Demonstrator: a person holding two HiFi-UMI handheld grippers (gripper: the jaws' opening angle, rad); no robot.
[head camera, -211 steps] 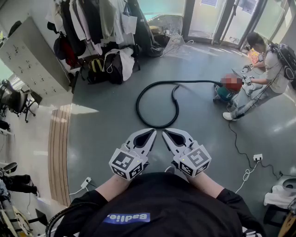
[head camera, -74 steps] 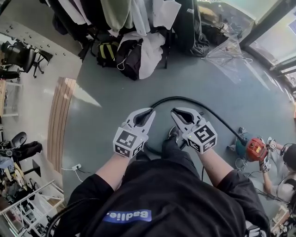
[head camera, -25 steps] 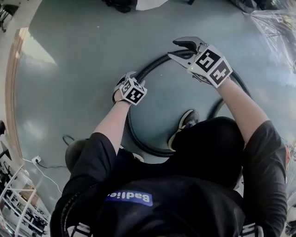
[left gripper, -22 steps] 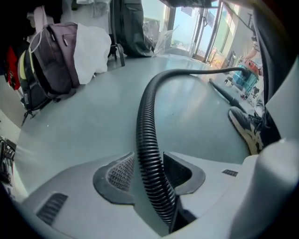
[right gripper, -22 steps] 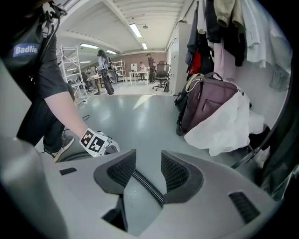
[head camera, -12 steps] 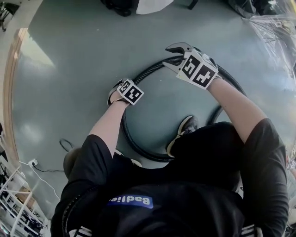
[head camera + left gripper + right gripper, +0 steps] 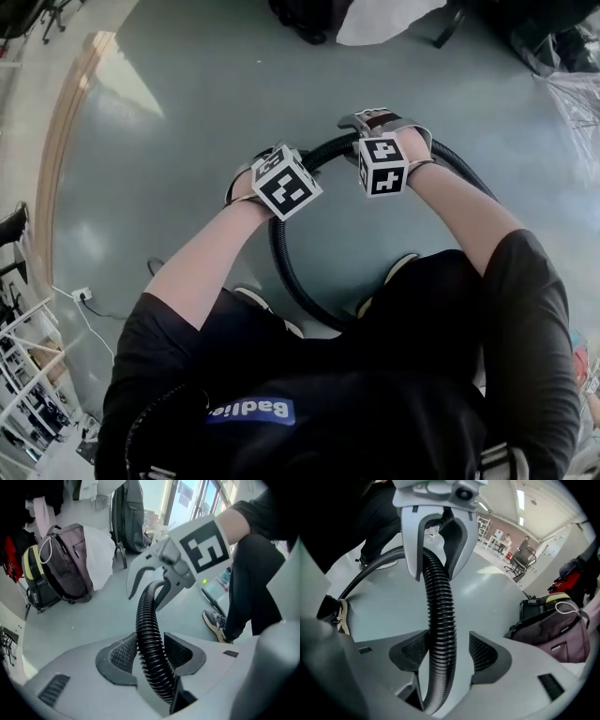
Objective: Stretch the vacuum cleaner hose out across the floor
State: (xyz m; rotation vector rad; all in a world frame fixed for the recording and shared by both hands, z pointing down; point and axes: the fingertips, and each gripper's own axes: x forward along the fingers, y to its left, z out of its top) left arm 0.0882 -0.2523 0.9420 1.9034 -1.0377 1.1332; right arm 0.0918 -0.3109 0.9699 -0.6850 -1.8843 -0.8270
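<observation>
The black ribbed vacuum hose [image 7: 284,267] lies in a loop on the grey floor around my feet. My left gripper [image 7: 151,656] is shut on the hose [image 7: 146,620], which runs up between its pads toward the other gripper. The jaws of my right gripper [image 7: 443,653] are opening. The hose [image 7: 440,602] still lies between them against the left pad, with a gap at the right pad. In the head view both grippers, left [image 7: 246,183] and right [image 7: 375,122], sit close together on the loop's far arc.
Backpacks and bags [image 7: 65,564] stand along the wall beyond the hose. My shoes [image 7: 403,267] are inside the loop. A power strip with a cable [image 7: 80,295] lies at the left near a wooden floor strip [image 7: 66,141]. Office chairs [image 7: 520,557] stand far off.
My two grippers have come closer together on the hose's far arc. The right gripper has turned, and the left one has shifted to the right.
</observation>
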